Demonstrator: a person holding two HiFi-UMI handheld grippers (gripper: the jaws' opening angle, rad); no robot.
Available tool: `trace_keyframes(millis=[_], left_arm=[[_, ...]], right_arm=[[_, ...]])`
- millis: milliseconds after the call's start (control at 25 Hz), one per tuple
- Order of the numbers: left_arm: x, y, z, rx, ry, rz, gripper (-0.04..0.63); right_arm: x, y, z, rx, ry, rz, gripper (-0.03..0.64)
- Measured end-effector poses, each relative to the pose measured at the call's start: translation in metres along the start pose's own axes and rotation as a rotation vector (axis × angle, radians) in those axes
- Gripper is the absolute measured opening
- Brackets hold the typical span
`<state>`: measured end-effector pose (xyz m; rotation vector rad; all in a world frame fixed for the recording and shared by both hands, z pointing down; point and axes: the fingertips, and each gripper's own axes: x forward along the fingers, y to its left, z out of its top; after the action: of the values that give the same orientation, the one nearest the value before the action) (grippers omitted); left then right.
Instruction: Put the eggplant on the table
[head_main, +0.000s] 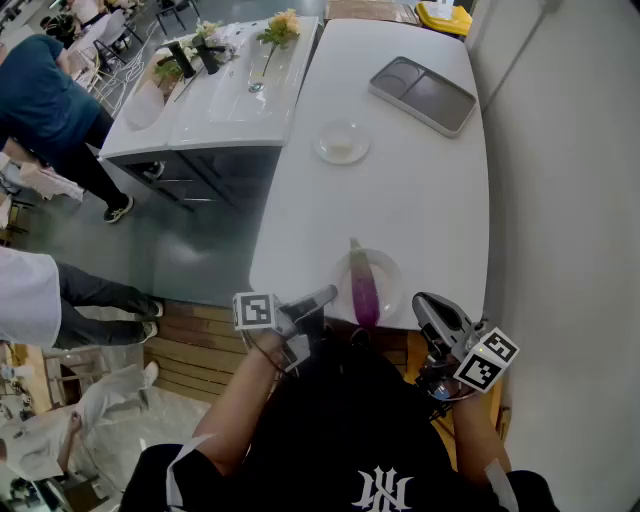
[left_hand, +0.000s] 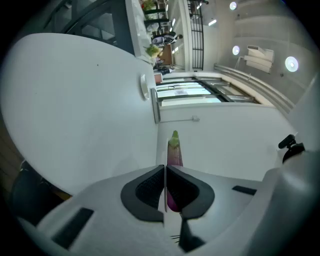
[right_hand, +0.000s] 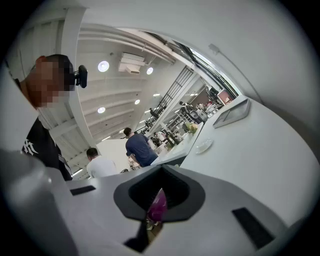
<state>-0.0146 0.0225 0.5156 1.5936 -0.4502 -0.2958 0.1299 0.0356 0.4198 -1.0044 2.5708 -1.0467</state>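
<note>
Purple with a green tip, the eggplant (head_main: 362, 285) lies on a small white plate (head_main: 389, 266) at the near edge of the tabletop (head_main: 400, 190), so the transfer is not yet made. The left claw (head_main: 322, 298) is clamped on the plate's rim, apparently steadying it. The right claw (head_main: 428, 305) is closed and empty, apart from the eggplant; it likely must open and take it. Farther off sit a dish (head_main: 342, 142) and a grey tray (head_main: 423, 94). People (head_main: 45, 95) stand beside a sink unit (head_main: 230, 110).
</note>
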Motion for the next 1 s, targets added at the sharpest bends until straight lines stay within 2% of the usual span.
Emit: trace_keyframes(millis=[240, 440, 520, 640, 1000], left_arm=[[-0.005, -0.004, -0.008, 0.004, 0.028, 0.018, 0.015], [-0.006, -0.010, -0.007, -0.013, 0.025, -0.006, 0.015], [-0.011, -0.006, -0.007, 0.006, 0.028, 0.006, 0.015], [-0.017, -0.004, -0.008, 0.045, 0.036, 0.021, 0.015], [-0.033, -0.007, -0.001, 0.033, 0.032, 0.007, 0.015]], right_arm=[[0.002, 0.006, 0.009, -0.022, -0.019, -0.017, 0.003], [0.018, 0.010, 0.008, -0.043, -0.015, -0.003, 0.003], [0.021, 0.011, 0.005, -0.044, -0.010, -0.005, 0.003], [0.019, 0.007, 0.003, -0.026, -0.017, -0.024, 0.003], [0.009, -0.006, 0.006, -0.011, 0.001, -0.112, 0.006]])
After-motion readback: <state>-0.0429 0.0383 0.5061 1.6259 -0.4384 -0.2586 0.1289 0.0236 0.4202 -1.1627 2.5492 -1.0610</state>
